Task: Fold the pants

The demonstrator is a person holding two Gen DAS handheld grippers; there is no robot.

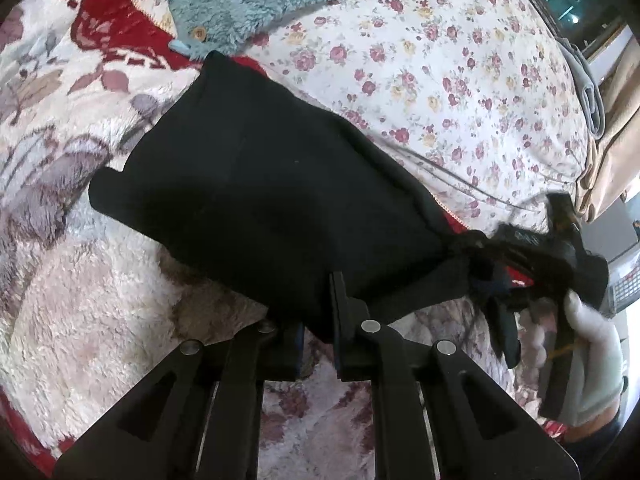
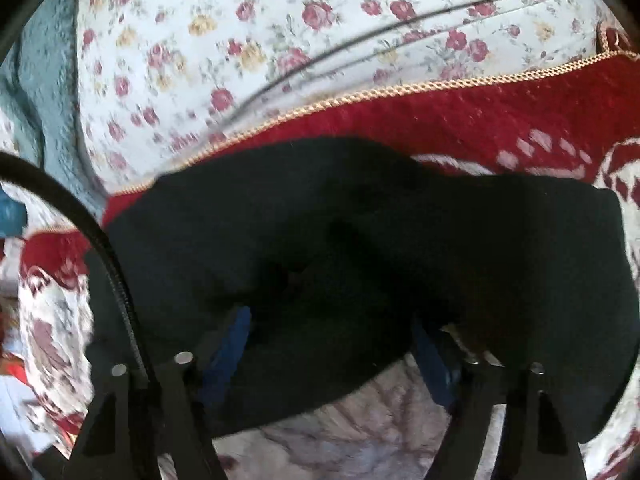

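Note:
Black pants (image 1: 260,184) lie bunched on a plush blanket patterned in red and white (image 1: 80,280). At the bottom of the left wrist view, my left gripper (image 1: 318,332) is shut on the near edge of the pants, its fingers close together. My right gripper (image 1: 504,280) is blurred at the pants' right end, held by a white-gloved hand (image 1: 592,352). The right wrist view shows the pants (image 2: 400,240) spread under my right gripper (image 2: 334,332). Its jaws stand wide, and the blue pads (image 2: 236,336) sit either side of the cloth without pressing on it.
A teal fleece garment with wooden buttons (image 1: 248,4) lies at the back on a rose-print sheet (image 1: 440,80). Beige cloth (image 1: 612,140) and a grey item (image 1: 588,92) hang at the right edge. A black cable (image 2: 112,264) curves past the left finger in the right wrist view.

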